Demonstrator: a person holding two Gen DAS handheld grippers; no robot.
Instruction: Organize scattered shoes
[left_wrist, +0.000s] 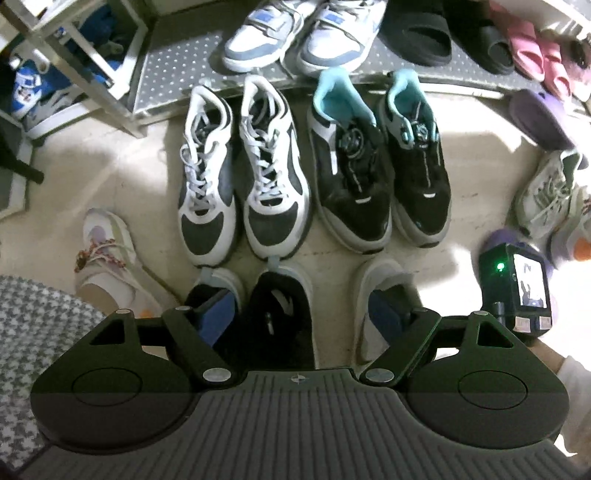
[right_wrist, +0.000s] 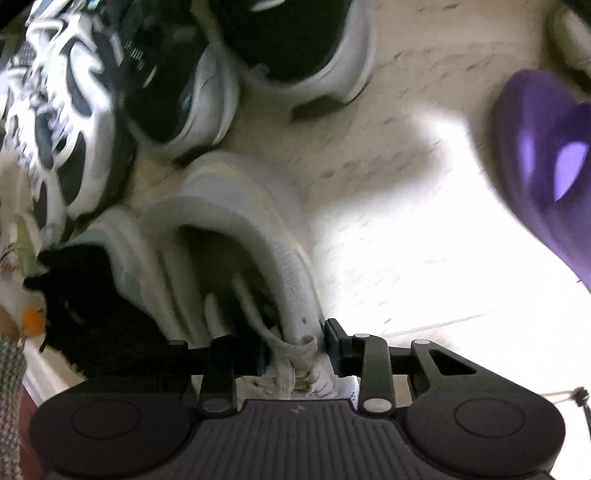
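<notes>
White-and-grey laced sneakers sat paired just ahead of the left tool, toes toward it; black dial-lace sneakers with teal lining were paired beside them, to their right. Beyond, on a perforated metal shelf, white-blue high-tops, black slides and pink slides were lined up. So much of the sorting looked done.

Left tool was spread wide, holding nothing, straddling a pair of white sneakers with dark insoles right beneath its fingers. Right tool was pinching the lace-and-tongue area of a white sneaker, apparently one of that pair, touching its mate.

Loose pieces left: a cream sneaker with a pink-red lace off to the left tool's left, a purple clog off to the right tool's right, another purple clog and pale sneakers far right.

Writing: an insole logo showed, unreadable; no brand text legible anywhere.
</notes>
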